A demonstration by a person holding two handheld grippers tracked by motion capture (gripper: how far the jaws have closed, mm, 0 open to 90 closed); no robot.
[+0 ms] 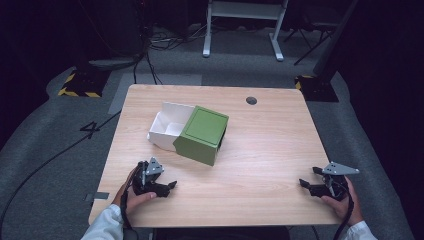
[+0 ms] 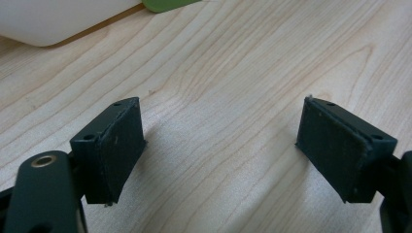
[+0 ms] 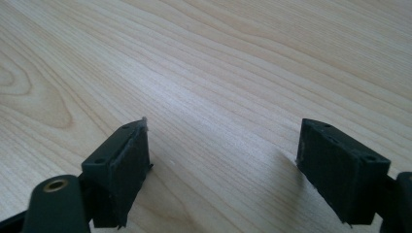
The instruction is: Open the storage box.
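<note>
A green box (image 1: pixel 202 135) leans tilted over a white open tray (image 1: pixel 167 123) near the middle of the wooden table (image 1: pixel 260 150). My left gripper (image 1: pixel 167 187) rests low near the table's front left, held by a hand, below and left of the box. Its jaws stand open with bare wood between them (image 2: pixel 221 141); the white tray's edge (image 2: pixel 53 24) and a green corner (image 2: pixel 167 5) show at the top of that view. My right gripper (image 1: pixel 306 185) sits at the front right edge, open, its jaws (image 3: pixel 223 160) over bare wood.
A dark round grommet hole (image 1: pixel 251 100) marks the table's far side. Beyond the table stand a white desk frame (image 1: pixel 245 25), cables on grey carpet and yellow-black striped floor markers (image 1: pixel 77 90).
</note>
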